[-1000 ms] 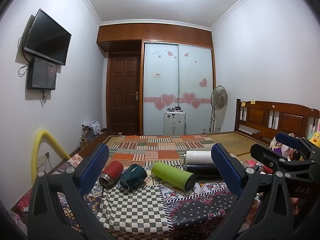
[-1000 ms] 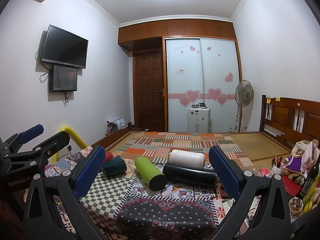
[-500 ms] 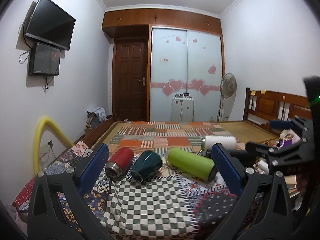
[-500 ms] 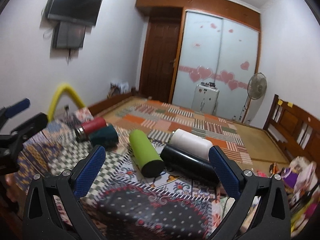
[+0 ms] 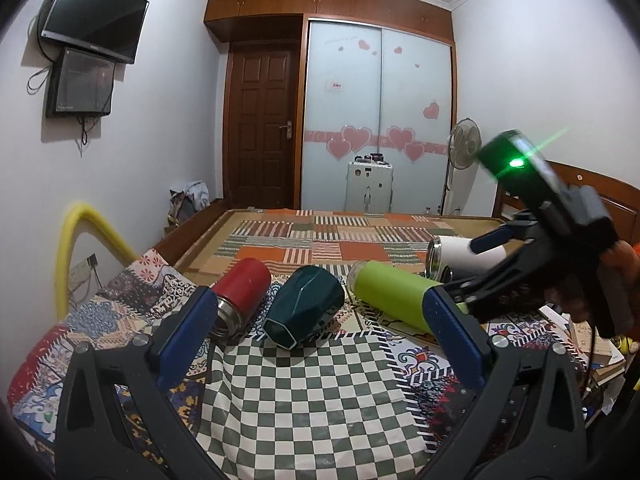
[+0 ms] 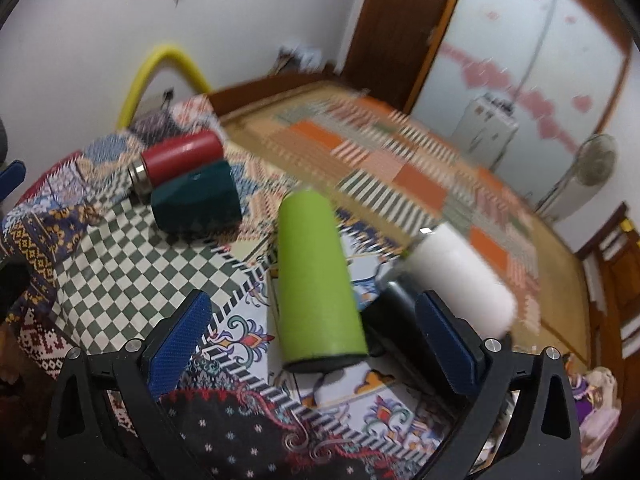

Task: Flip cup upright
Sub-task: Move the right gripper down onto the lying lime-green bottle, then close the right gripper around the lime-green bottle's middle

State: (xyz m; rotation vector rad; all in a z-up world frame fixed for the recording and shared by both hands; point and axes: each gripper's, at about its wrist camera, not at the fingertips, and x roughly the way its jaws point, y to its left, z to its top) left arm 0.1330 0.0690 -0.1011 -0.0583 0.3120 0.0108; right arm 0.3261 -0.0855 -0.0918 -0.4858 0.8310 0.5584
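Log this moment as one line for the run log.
phase: approach | right claw: open, over lime-green cup | left claw: open | all cups lying down

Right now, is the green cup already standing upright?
No, the green cup lies on its side on the quilt, between the open right gripper fingers.

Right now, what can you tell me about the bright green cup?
The green cup is a tall, smooth, lime-coloured tumbler, matte and probably metal. It lies on its side on the patterned bedspread, not upright. A dark rim shows at the end nearest the right gripper, whose open jaws sit either side without touching. A black bottle lies against its right side, and nothing holds it.
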